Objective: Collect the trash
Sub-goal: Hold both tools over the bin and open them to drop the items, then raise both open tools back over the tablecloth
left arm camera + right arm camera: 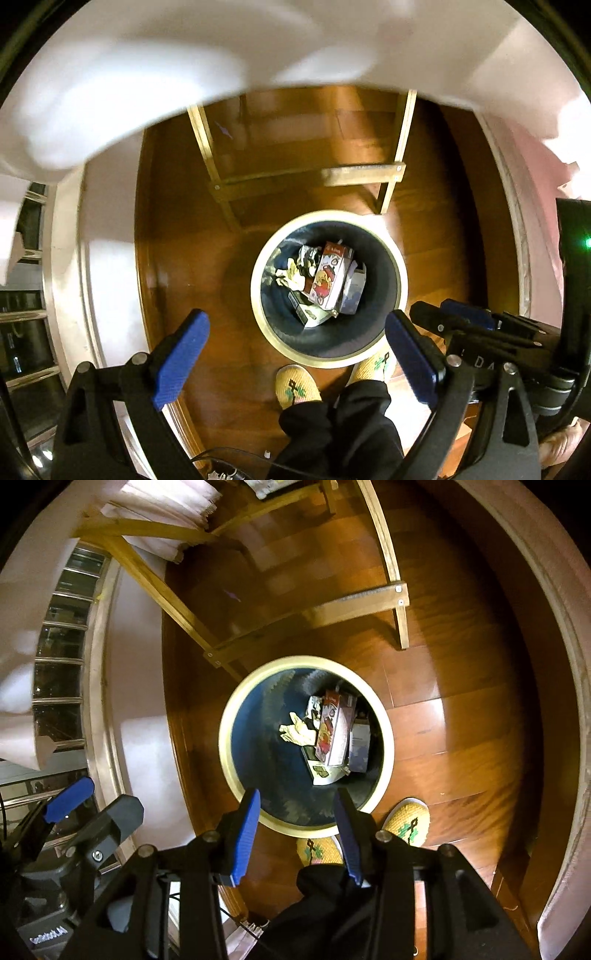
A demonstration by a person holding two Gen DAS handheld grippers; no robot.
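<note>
A round trash bin with a cream rim and dark inside stands on the wooden floor below both grippers; it also shows in the right wrist view. Inside lie a printed carton, crumpled paper and small boxes. My left gripper is wide open and empty above the bin's near side. My right gripper is open and empty above the bin's near rim. The right gripper also shows in the left wrist view, and the left one in the right wrist view.
A wooden table frame stands just beyond the bin. A white cloth hangs across the top of the left view. The person's yellow slippers stand beside the bin. A white wall and a window are left.
</note>
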